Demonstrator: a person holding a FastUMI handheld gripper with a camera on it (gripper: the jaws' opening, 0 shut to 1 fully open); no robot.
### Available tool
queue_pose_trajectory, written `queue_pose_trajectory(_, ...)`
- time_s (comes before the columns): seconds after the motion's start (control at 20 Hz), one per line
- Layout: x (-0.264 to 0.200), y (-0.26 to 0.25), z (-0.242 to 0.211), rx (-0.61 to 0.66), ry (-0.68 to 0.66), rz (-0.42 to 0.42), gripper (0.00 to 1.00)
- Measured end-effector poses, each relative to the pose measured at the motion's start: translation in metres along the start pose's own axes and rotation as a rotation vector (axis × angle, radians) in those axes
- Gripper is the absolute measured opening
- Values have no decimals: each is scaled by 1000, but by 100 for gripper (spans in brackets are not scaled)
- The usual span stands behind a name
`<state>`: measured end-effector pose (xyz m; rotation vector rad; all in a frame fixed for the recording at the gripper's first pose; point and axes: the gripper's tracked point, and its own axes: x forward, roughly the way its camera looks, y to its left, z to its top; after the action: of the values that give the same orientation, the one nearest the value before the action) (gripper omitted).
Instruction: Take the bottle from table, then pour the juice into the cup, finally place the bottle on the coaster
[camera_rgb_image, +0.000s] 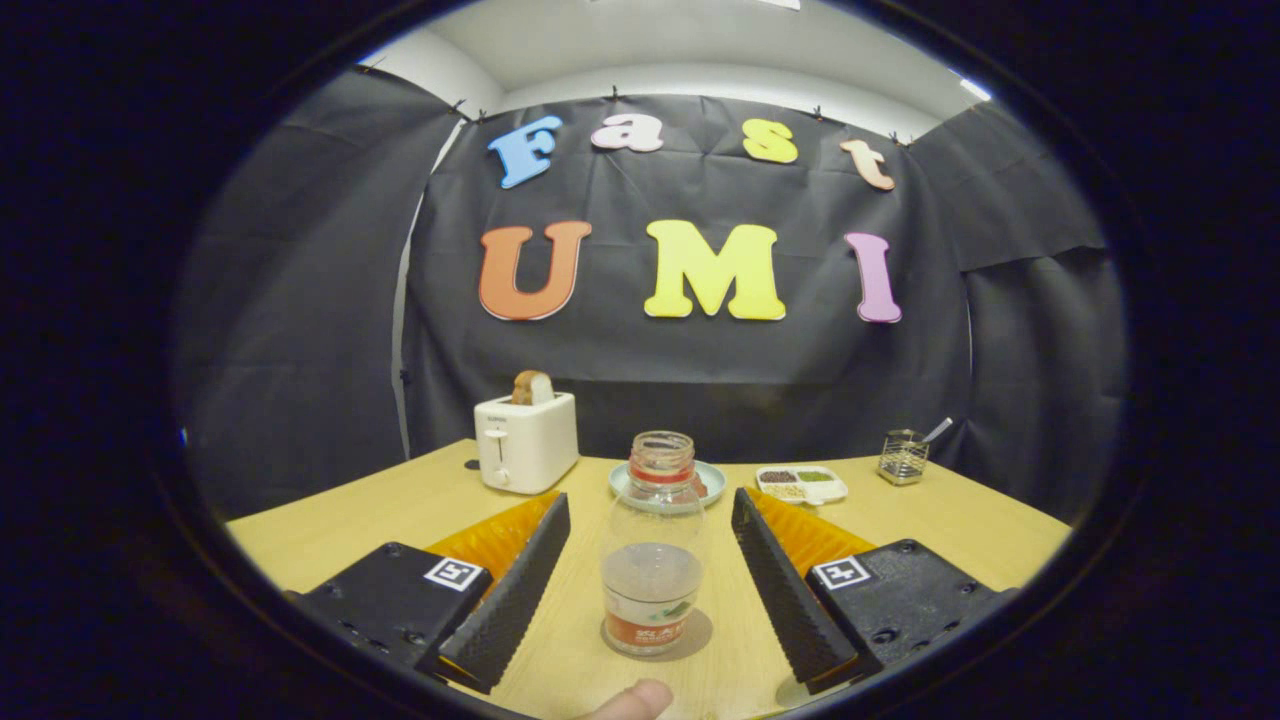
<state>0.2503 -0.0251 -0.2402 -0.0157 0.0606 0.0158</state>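
My fingers (648, 580) gape wide with the bottle (650, 560) upright on the table (330, 520) between them, touching neither; a plate (712, 478) lies beyond

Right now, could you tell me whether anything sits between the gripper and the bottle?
Nothing visible does. The bottle stands upright on the table, between the open gripper fingers, with bare gaps on both sides. The plate, toaster and tray all lie beyond it.
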Motion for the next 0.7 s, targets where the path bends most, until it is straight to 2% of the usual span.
queue_pose_trajectory(0.45, -89, 2, 81, -39, -10, -32, 100)
queue_pose_trajectory(0.7, -131, -2, 132, 4, -29, -38, 100)
